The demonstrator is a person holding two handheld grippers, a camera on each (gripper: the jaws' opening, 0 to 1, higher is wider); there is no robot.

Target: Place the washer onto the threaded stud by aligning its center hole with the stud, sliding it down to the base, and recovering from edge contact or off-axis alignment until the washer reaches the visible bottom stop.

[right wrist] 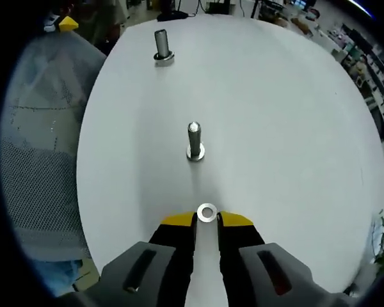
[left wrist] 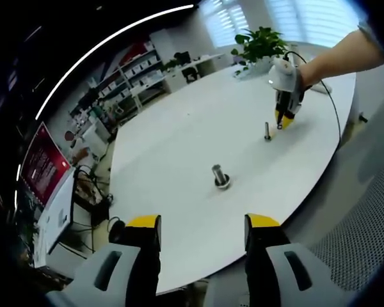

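The right gripper (right wrist: 207, 220) is pinching the washer (right wrist: 207, 213) just short of the stud (right wrist: 194, 142), so it should be levelling the hole over the stud's axis before lowering, while the left gripper (left wrist: 201, 225) is waiting released.

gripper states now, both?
Left gripper: open, holding nothing.
Right gripper: shut on the washer, short of the threaded stud.
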